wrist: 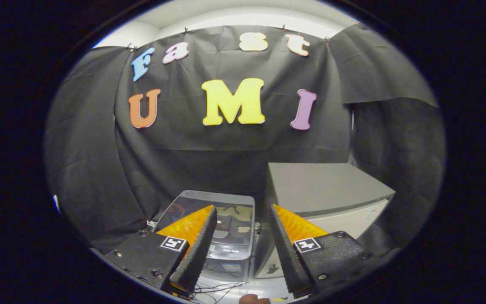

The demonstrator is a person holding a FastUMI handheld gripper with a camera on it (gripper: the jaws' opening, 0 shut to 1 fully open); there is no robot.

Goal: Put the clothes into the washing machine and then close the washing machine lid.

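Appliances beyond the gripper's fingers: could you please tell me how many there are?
2. The washing machine, lid down, shows between and beyond the open fingers of the gripper; a grey box-shaped unit stands beside it. Others may be hidden.

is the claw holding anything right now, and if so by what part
Nothing is held. The claw is open, its fingers spread with only empty space between them, and the washing machine sits beyond them, lid down.

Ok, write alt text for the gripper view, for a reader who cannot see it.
The hand-held gripper hangs open and holds nothing, its fingers pointed at a small grey washing machine whose glossy lid lies shut. A pale grey cabinet stands right beside the machine, black cloth hangs behind both, and thin cables trail on the surface below the fingers.
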